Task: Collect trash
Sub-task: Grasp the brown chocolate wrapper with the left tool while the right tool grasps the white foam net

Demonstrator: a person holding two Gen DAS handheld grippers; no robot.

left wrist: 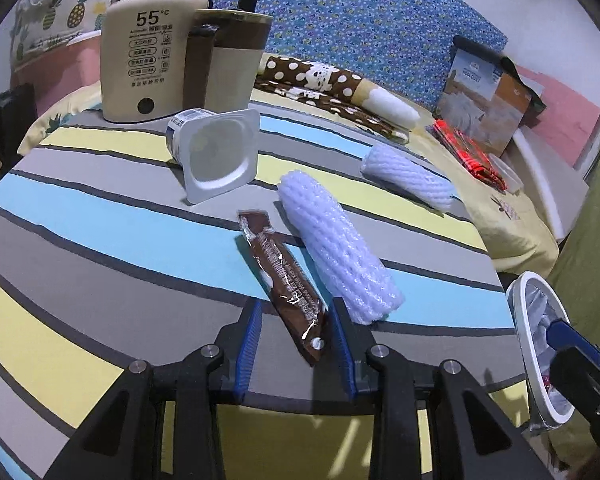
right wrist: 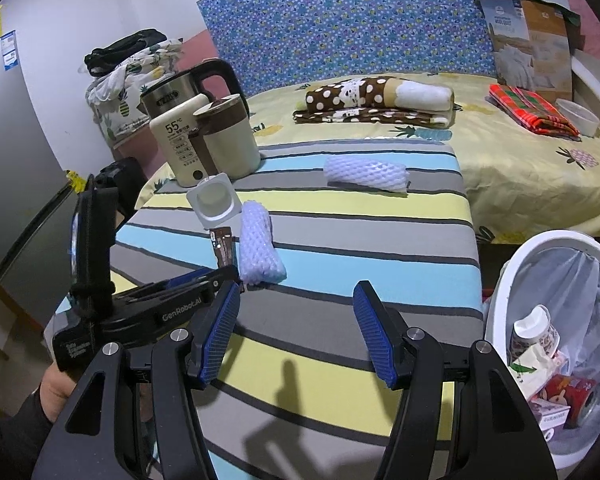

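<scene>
A brown snack wrapper (left wrist: 288, 280) lies on the striped table (left wrist: 100, 240). My left gripper (left wrist: 297, 303) straddles its near end with the blue pads on either side, open and not pressing. A white foam net sleeve (left wrist: 336, 248) lies just right of the wrapper, and a second sleeve (left wrist: 408, 176) lies farther back. An empty yogurt cup (left wrist: 216, 152) lies on its side behind them. In the right wrist view my right gripper (right wrist: 298, 286) hangs open over the table's near part with nothing between its fingers; the wrapper (right wrist: 223, 246) and the left gripper (right wrist: 220, 276) are to its left.
A white bin (right wrist: 500, 300) lined with a bag and holding several pieces of trash stands off the table's right edge. A beige appliance (right wrist: 180, 148), a mug and a steel kettle (right wrist: 176, 94) stand at the table's back left. Behind is a bed with folded blankets (right wrist: 380, 100).
</scene>
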